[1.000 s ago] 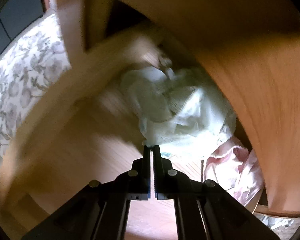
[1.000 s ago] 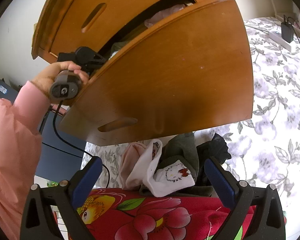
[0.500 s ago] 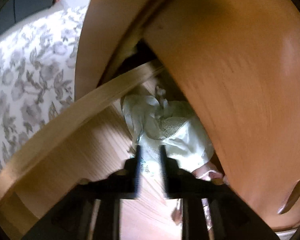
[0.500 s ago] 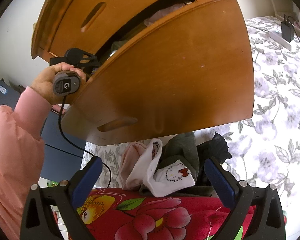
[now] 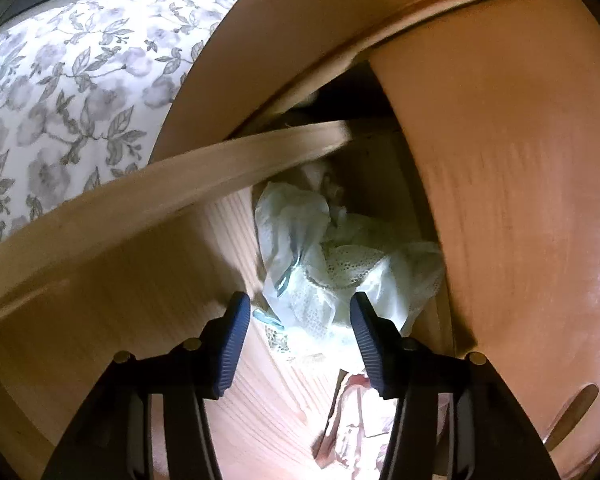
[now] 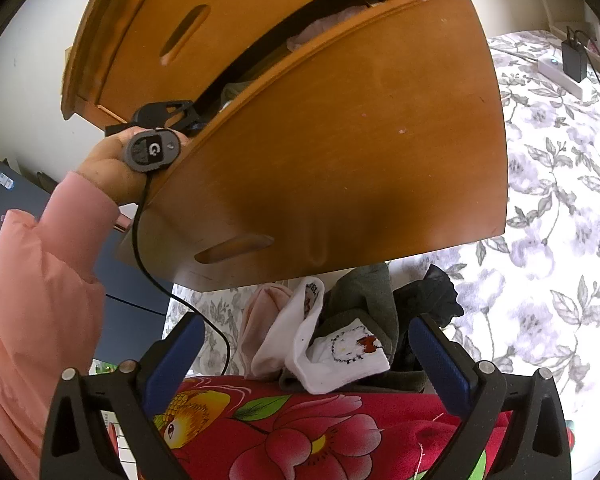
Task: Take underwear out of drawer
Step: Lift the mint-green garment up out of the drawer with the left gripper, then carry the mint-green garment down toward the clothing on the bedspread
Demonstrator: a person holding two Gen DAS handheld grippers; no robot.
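Pale mint lace underwear (image 5: 332, 264) lies crumpled on the wooden floor of the open drawer (image 5: 148, 216). My left gripper (image 5: 296, 312) hangs open just above the near edge of that garment, with nothing held between its blue pads. A pink garment (image 5: 360, 412) lies lower in the same drawer. In the right wrist view the drawer front (image 6: 340, 140) sticks out of the cabinet, and a hand in a pink sleeve holds the left gripper (image 6: 168, 114) at the drawer's opening. My right gripper (image 6: 304, 348) stands open over a pile of socks (image 6: 332, 340).
The upper drawer front (image 5: 520, 200) overhangs closely on the right. A grey floral bedsheet (image 6: 560, 260) spreads around the cabinet. A red flowered blanket (image 6: 300, 428) lies below the socks. A power strip with a charger (image 6: 568, 64) sits at the far right.
My left gripper has opened from shut and drawn back a little from the mint underwear, which stays in the drawer. The right gripper has not moved.
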